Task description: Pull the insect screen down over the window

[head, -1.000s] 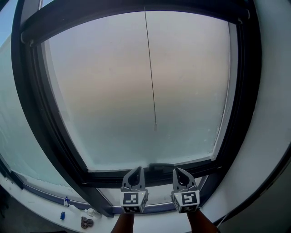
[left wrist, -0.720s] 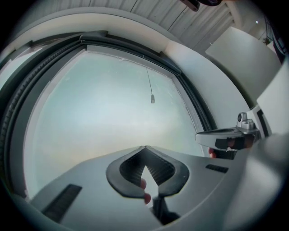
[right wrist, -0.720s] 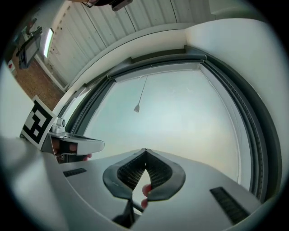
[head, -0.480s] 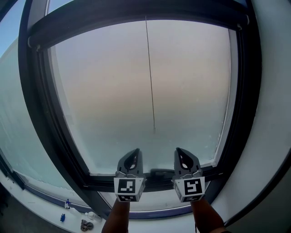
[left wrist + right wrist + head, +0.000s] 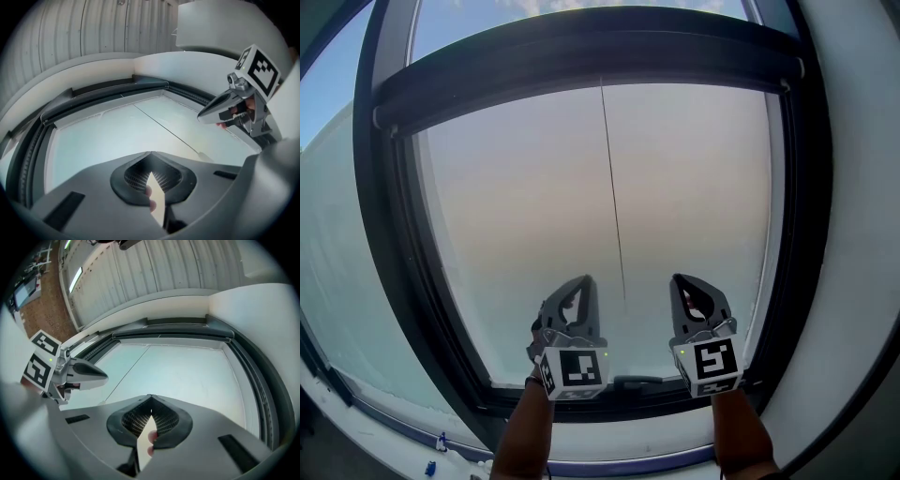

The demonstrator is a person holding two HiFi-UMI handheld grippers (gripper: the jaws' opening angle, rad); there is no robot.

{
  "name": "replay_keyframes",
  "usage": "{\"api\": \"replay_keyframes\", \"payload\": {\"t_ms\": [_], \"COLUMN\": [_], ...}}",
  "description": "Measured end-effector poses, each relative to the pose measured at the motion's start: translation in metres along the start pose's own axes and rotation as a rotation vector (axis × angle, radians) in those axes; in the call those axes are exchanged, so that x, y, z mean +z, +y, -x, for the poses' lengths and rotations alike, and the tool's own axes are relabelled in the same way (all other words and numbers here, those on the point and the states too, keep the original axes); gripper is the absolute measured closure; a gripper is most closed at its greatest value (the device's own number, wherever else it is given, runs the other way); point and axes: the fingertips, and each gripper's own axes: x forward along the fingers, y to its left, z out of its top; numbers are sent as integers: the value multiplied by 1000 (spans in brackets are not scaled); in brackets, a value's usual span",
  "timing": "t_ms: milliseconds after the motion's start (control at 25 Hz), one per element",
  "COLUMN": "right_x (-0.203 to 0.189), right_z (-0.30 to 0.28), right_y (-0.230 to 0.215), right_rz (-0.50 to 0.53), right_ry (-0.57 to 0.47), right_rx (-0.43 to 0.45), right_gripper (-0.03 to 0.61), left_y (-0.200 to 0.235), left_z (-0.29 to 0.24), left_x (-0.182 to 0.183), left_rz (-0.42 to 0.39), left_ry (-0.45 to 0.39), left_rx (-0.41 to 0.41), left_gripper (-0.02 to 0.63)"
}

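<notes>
Left of the window frame (image 5: pixel 380 234), an adjoining pane (image 5: pixel 328 281) is filled by a pale green surface, and a white sill (image 5: pixel 384 436) is seen below it. Inside the frame, the insect screen (image 5: pixel 516 206) is stretched over the whole opening, from the dark cassette (image 5: pixel 581 58) at the frame's top to the bottom bar (image 5: pixel 647 386) at its lower rail. The left gripper (image 5: pixel 581 284) is held before the screen's lower part, jaws pressed together on nothing. A thin cord (image 5: pixel 614 206) is hung down the frame's middle. The right gripper (image 5: pixel 684 281) is likewise closed and empty. Right of the frame, a white wall (image 5: pixel 853 234) is seen.
</notes>
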Motion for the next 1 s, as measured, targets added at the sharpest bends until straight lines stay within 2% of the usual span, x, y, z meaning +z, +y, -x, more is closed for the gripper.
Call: {"api": "replay_keyframes", "payload": {"t_ms": [120, 240, 520, 800, 1000], "right_x": [16, 29, 68, 95, 121], "right_z": [-15, -28, -63, -100, -125], "right_y": [-1, -6, -16, -21, -23], "right_rz": [103, 221, 482, 817, 976], "right_ry": [11, 1, -22, -13, 9], "right_rx": [33, 24, 5, -36, -49], "right_gripper": [577, 577, 577, 575, 575], "left_y": [16, 32, 70, 104, 125], "left_z": [-15, -29, -57, -78, -93], "left_x": [21, 35, 60, 84, 100], "left_rz": [-57, -139, -406, -555, -649], "left_ry": [-25, -43, 27, 31, 52], "left_rx": [21, 35, 129, 197, 209], "left_gripper": [612, 612, 611, 611, 611]}}
